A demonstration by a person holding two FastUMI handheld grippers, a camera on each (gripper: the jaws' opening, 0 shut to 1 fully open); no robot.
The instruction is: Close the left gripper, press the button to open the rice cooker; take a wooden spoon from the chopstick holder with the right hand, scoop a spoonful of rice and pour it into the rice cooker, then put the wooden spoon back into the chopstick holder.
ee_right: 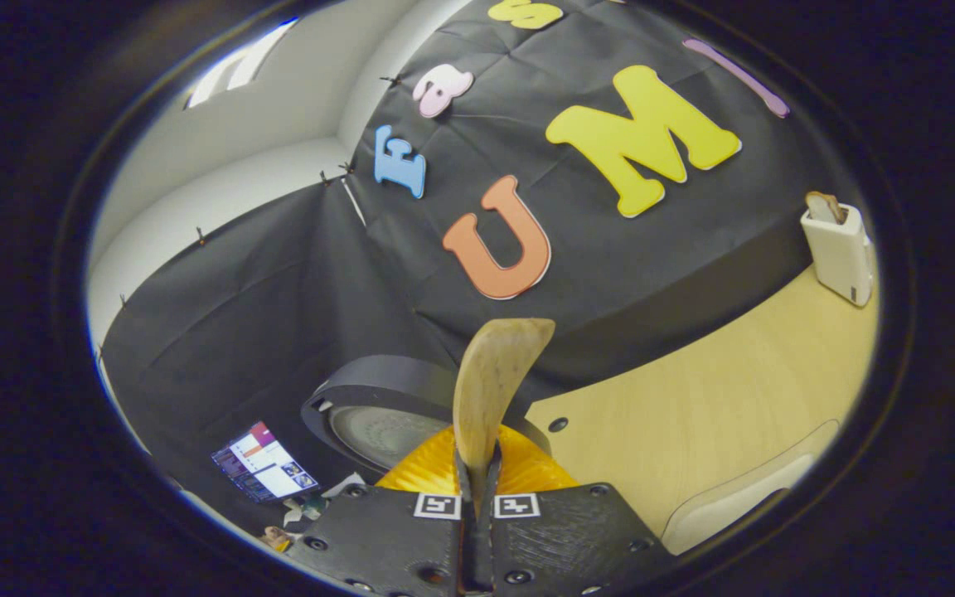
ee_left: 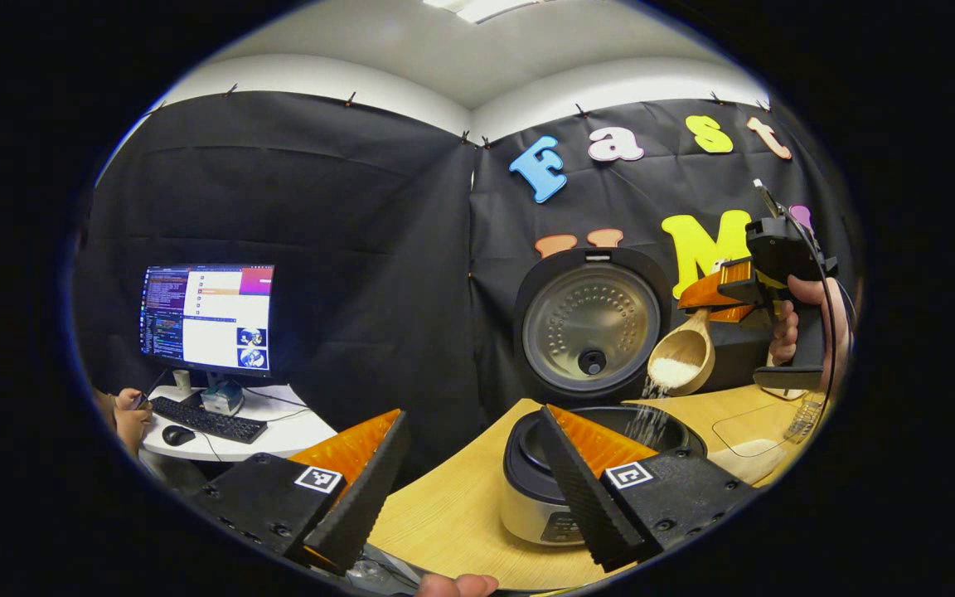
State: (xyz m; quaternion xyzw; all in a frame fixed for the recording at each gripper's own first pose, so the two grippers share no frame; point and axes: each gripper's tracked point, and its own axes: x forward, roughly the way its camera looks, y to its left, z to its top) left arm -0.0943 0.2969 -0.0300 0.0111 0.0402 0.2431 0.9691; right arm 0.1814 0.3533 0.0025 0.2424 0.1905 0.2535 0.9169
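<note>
I work at a pale wooden table (ee_left: 461,506) in a booth walled with black cloth. Off to my left stands a white desk (ee_left: 278,431) with a lit monitor (ee_left: 208,317), a keyboard (ee_left: 206,419) and a mouse (ee_left: 177,434).

My left gripper (ee_left: 465,464) hangs low over the table's near edge, its fingers spread wide apart and holding nothing. The rice cooker (ee_left: 564,489) sits just beyond its right finger, which hides part of the pot's rim. The cooker's lid (ee_left: 589,325) stands upright, open against the back wall.

My right gripper (ee_left: 718,292) is raised above and to the right of the cooker, pinching the handle of the wooden spoon (ee_left: 683,356). The bowl of the spoon is tilted, and rice (ee_left: 650,414) streams from it into the open pot. In the right gripper view both fingers press together on the spoon (ee_right: 490,390), with the lid behind it.

A white chopstick holder (ee_right: 838,249) stands by the far wall on the table.
</note>
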